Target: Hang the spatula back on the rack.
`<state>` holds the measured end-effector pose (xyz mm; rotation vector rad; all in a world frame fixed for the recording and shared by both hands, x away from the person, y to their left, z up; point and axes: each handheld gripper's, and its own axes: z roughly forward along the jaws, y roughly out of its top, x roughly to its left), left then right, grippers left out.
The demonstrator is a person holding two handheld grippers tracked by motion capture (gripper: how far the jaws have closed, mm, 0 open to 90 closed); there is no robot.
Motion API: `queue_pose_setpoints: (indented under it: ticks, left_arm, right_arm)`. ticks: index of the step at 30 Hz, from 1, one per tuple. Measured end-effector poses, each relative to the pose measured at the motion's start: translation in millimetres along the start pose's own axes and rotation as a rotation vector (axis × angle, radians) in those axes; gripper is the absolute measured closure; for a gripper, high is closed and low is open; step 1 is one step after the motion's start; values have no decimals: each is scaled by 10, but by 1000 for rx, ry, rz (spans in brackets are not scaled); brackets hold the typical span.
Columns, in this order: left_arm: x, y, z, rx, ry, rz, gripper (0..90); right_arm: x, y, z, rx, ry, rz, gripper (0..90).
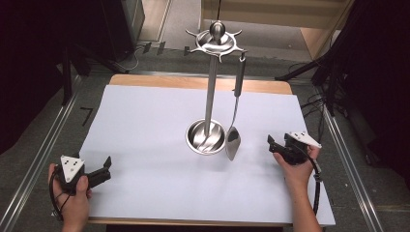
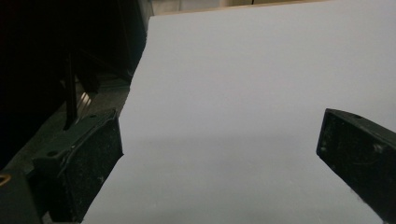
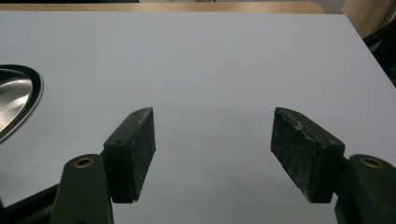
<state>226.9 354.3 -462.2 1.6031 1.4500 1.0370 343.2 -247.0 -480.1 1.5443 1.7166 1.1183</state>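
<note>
Both your left gripper (image 1: 102, 167) and right gripper (image 1: 271, 143) stand wide and empty on the desk (image 1: 145, 125); the steel server (image 1: 235, 113) hanging from the rack (image 1: 212, 87) looks stiff and slick, so take its dark handle.

The left hand (image 1: 72, 191) is gripping the left gripper (image 1: 104, 169) near the lower left of the high view, with the forearm entering from the bottom edge. Its jaws are standing wide apart and pointing up and to the right, and its grey three-cornered plate (image 1: 71, 167) is facing upward. The right hand (image 1: 297, 166) is holding the right gripper (image 1: 270, 143) at the right side, jaws pointing left. In the right gripper view, its jaws are standing apart with nothing between them.
</note>
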Motion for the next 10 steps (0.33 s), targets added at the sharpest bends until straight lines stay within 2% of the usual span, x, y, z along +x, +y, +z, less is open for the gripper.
queue_pose_setpoints:
  ticks: [5, 10]
  left_arm:
    - [-1, 0, 0, 0, -1, 0, 10]
    - [0, 1, 0, 2, -1, 1, 9]
  right_arm:
    - [25, -9, 6, 3, -2, -16, 316]
    - [15, -9, 6, 0, 0, -10, 316]
